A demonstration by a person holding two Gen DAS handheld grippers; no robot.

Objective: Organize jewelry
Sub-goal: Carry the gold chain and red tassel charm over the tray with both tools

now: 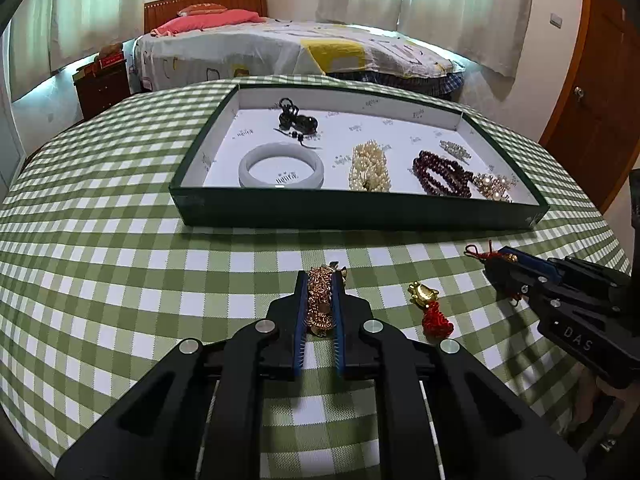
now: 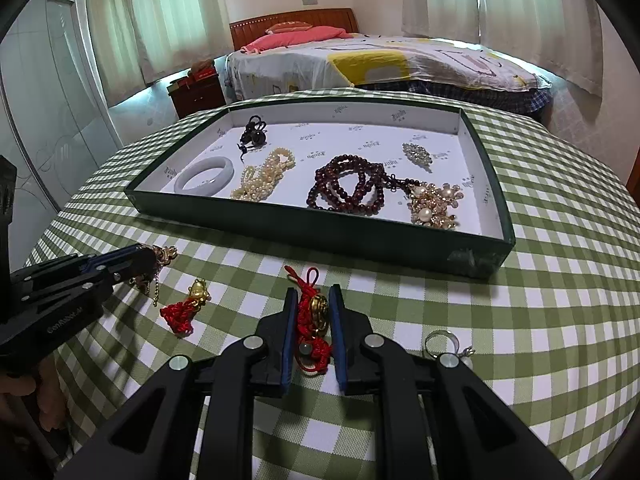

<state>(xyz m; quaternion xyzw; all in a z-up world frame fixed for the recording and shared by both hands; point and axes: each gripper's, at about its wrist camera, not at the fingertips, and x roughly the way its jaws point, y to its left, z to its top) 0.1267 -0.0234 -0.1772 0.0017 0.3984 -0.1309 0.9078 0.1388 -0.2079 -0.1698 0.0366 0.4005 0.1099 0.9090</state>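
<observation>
Left gripper (image 1: pixel 320 280) clamps gold chain (image 1: pixel 319 304); right gripper (image 2: pixel 313 292) clamps red knot charm (image 2: pixel 312 320). Second charm (image 2: pixel 188 308), ring (image 2: pixel 438 340) before tray (image 2: pixel 320 232) on checked desk (image 2: pixel 520 340).

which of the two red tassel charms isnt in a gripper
The red tassel charm lying loose on the checked tablecloth between the grippers; the other charm is clamped in the right gripper.

right gripper (image 2: pixel 313 312): clamped on red knotted charm (image 2: pixel 314 330) | left gripper (image 2: pixel 154 258): pinching gold chain piece (image 2: pixel 162 258) | tray (image 2: pixel 304 228): beyond, on checked cloth (image 2: pixel 520 320)
</observation>
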